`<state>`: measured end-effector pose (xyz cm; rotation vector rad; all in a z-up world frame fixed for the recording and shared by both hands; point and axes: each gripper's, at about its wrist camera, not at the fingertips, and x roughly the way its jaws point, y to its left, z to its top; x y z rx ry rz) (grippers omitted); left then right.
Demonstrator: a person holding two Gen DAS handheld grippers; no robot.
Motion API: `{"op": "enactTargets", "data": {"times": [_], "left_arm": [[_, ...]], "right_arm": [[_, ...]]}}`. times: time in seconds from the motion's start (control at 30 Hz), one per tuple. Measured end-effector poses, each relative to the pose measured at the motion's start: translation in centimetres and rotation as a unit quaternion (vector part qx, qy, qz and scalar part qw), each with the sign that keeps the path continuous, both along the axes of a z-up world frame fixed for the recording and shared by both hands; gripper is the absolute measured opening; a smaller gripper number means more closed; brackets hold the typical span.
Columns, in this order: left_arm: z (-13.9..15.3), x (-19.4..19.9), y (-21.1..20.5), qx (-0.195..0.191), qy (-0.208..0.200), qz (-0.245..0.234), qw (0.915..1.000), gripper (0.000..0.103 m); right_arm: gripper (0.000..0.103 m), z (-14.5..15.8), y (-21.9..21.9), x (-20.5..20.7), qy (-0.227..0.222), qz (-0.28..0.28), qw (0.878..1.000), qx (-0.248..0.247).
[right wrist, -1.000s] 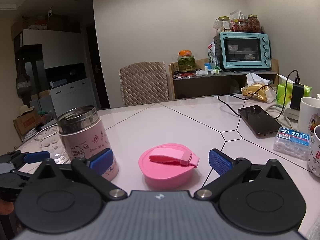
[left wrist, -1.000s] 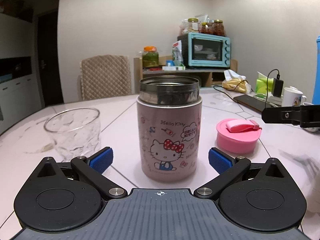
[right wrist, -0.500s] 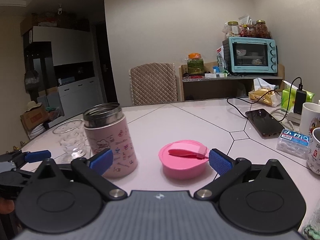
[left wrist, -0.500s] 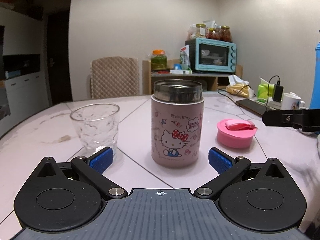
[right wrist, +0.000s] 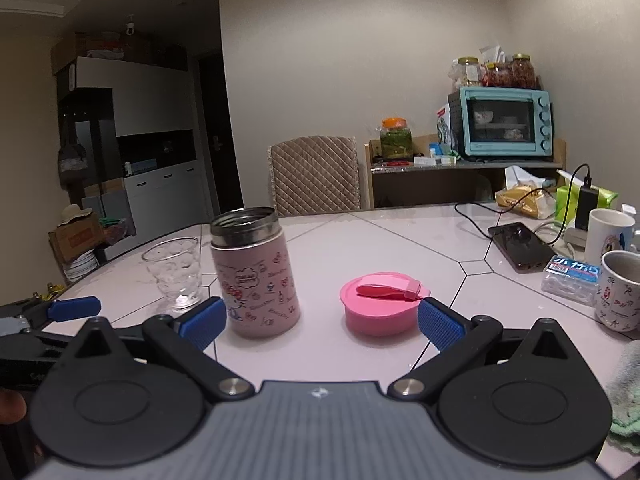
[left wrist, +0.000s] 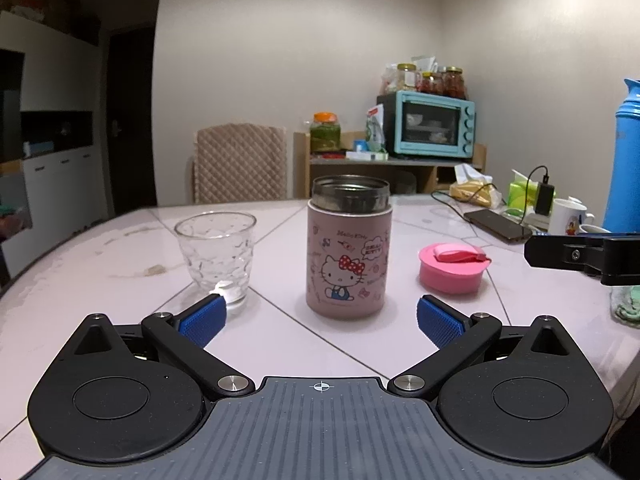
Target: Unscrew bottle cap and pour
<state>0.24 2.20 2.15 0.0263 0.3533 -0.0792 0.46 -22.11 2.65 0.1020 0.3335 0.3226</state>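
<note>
A pink Hello Kitty flask [left wrist: 347,252] stands upright on the white table, its steel mouth open; it also shows in the right wrist view [right wrist: 256,276]. Its pink cap [left wrist: 452,267] lies on the table to the flask's right, also seen in the right wrist view [right wrist: 382,303]. A clear glass [left wrist: 218,256] stands left of the flask, with a little liquid at the bottom. My left gripper [left wrist: 320,320] is open and empty, a short way in front of the flask. My right gripper [right wrist: 320,320] is open and empty, in front of the cap.
A phone on a cable [right wrist: 520,246], mugs [right wrist: 610,236], a small box [right wrist: 572,278] and a blue thermos [left wrist: 626,160] stand at the table's right. A cloth [right wrist: 628,384] lies at the near right. A chair [left wrist: 240,170] and a shelf with an oven [left wrist: 436,126] are behind.
Both grippers have drawn back from the table objects, still open. The flask, cap and glass look smaller and farther away and have not moved.
</note>
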Motion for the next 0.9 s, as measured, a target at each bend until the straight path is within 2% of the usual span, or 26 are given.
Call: {"op": "enactTargets", "data": {"times": [0.33,0.57,0.9], "left_arm": [[0.4,-3.8,0.2,-0.002,-0.001,0.018,0.9998,0.103],[0.3,-5.5,-0.3,-0.003,0.002,0.015,0.9999,0.103],[0.9,-7.1,-0.7,-0.001,-0.006,0.013,0.9999,0.103]], "right_arm": [[0.103,0.7,0.5,-3.1,-0.018,0.0,1.0,-0.015],[0.103,0.5,0.6,-5.1,-0.017,-0.004,1.0,-0.02],[0.103,1.2,0.6,-7.5,-0.038,-0.017,0.999,-0.029]]}}
